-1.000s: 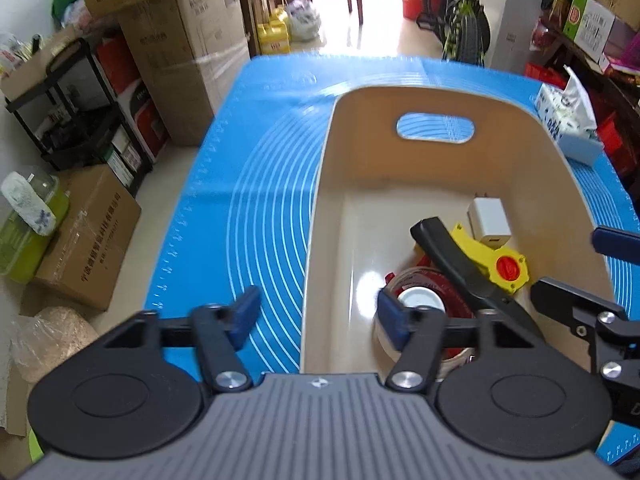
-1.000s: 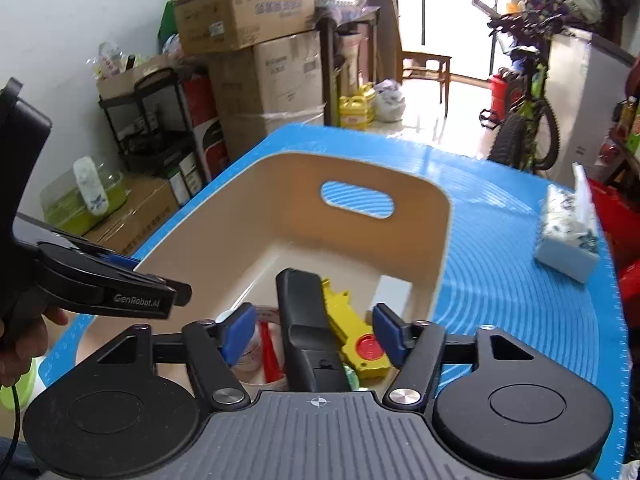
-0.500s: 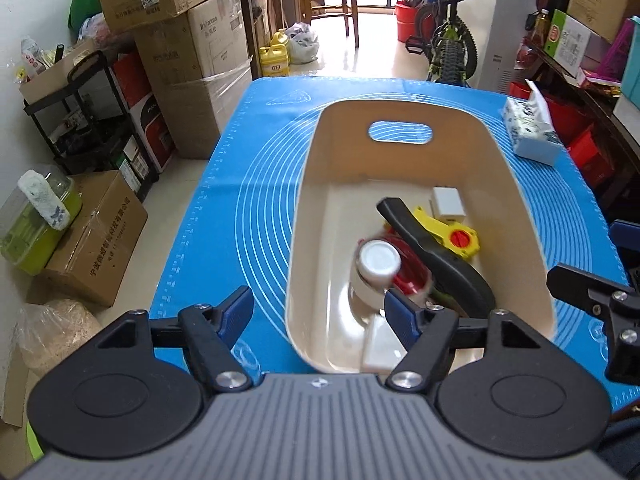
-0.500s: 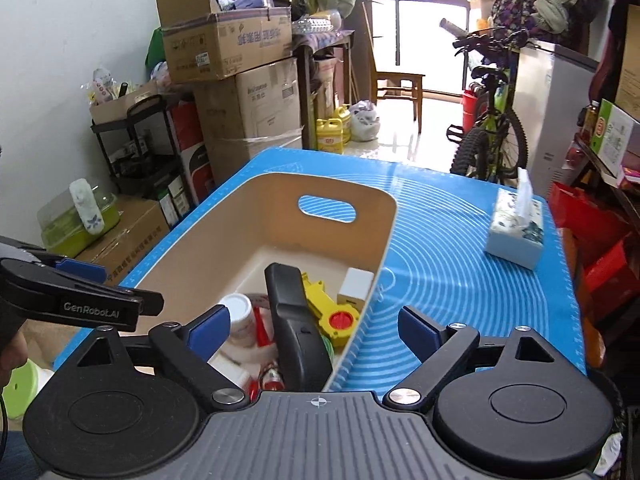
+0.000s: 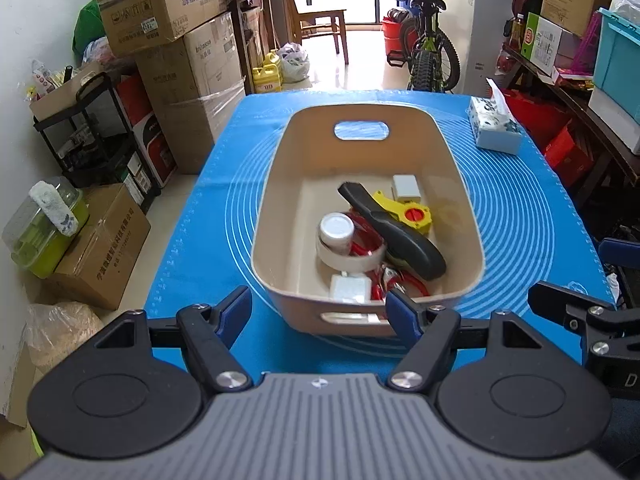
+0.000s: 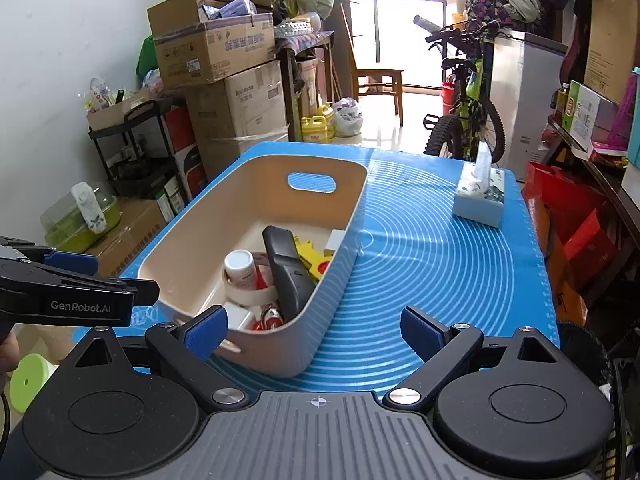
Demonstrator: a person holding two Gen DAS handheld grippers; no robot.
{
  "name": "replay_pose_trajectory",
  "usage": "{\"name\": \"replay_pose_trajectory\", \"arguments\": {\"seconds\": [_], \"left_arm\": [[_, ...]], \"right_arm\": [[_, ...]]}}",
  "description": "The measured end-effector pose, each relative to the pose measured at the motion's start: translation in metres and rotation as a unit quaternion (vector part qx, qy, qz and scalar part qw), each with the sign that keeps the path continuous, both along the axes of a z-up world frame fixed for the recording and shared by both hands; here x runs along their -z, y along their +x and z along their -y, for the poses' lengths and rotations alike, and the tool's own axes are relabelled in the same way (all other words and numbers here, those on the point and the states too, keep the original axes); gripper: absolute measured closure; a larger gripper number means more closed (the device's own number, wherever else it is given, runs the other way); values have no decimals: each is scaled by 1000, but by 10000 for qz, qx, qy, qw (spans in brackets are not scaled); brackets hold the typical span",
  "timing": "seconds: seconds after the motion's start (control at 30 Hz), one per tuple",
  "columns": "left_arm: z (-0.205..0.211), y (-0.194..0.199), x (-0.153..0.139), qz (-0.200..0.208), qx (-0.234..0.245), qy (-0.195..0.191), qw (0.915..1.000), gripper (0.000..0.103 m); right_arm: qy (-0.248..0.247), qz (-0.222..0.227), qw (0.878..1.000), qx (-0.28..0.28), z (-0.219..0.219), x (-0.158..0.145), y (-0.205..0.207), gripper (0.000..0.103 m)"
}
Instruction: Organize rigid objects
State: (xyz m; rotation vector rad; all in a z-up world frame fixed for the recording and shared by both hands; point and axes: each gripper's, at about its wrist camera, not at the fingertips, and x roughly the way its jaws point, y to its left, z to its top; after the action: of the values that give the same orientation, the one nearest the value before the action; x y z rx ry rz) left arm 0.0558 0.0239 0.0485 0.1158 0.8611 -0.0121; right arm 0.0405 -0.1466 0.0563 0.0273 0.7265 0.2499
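A beige bin with handle slots stands on the blue mat. Inside lie a long black-handled tool, a yellow tool with a red knob, a white adapter, a white bottle standing in a tape roll, a white block and red bits. My left gripper hangs open just short of the bin's near wall, holding nothing. My right gripper is open wide and empty at the bin's near right corner. The black tool and bottle show there too.
A tissue box sits at the mat's far right corner. Stacked cardboard boxes and a black rack stand left of the table. A bicycle is beyond it, and a cluttered shelf runs along the right.
Both grippers drew back and up from over the bin to its near end. The right jaws spread wider; the black tool that stood between them now lies in the bin.
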Motion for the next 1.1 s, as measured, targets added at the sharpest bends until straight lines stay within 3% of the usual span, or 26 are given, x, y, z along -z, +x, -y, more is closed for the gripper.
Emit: {"name": "replay_pose_trajectory", "arguments": {"seconds": [0.53, 0.87, 1.1], "left_arm": [[20, -48, 31, -131, 128, -45, 9998, 29], [25, -63, 39, 183, 138, -152, 9996, 29], [25, -65, 45, 231, 159, -242, 9993, 29]], "right_arm": [[2, -149, 9995, 271, 22, 23, -58, 10], [-113, 89, 9990, 422, 24, 27, -76, 11], [-48, 11, 9992, 403, 24, 29, -75, 11]]}}
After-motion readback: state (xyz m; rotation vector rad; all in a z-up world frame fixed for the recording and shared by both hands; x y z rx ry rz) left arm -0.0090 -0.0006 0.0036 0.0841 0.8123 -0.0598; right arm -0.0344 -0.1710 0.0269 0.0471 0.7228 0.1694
